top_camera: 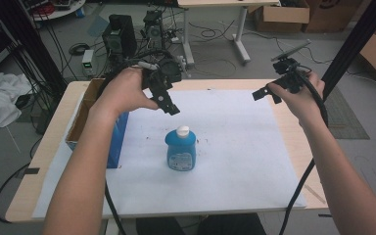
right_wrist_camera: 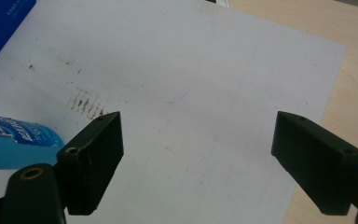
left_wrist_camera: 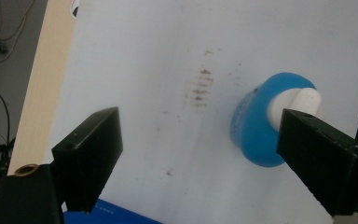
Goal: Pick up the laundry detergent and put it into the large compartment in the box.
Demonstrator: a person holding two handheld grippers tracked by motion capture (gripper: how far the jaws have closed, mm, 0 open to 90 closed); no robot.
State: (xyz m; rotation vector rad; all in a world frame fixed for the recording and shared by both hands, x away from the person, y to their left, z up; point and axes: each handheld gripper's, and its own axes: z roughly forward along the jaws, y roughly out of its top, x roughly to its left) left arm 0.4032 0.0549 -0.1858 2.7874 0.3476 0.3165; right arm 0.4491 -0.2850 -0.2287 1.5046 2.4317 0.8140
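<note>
One blue bottle (top_camera: 180,150) stands upright, white cap up, mid-sheet on the desk (top_camera: 293,129). The left claw (top_camera: 169,104) hangs gaping just above and beyond it, nearer; the right claw (top_camera: 267,93), also gaping, hovers well apart.

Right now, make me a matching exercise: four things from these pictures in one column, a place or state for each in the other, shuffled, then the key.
Things:
1. bottle
2. box
3. left tongs
4. right tongs

Places or states:
A. open, held over the sheet's right edge
B. upright mid-sheet
C. at the table's left edge
D. open, held above the bottle

Pairs: 1-B, 2-C, 3-D, 4-A
</note>
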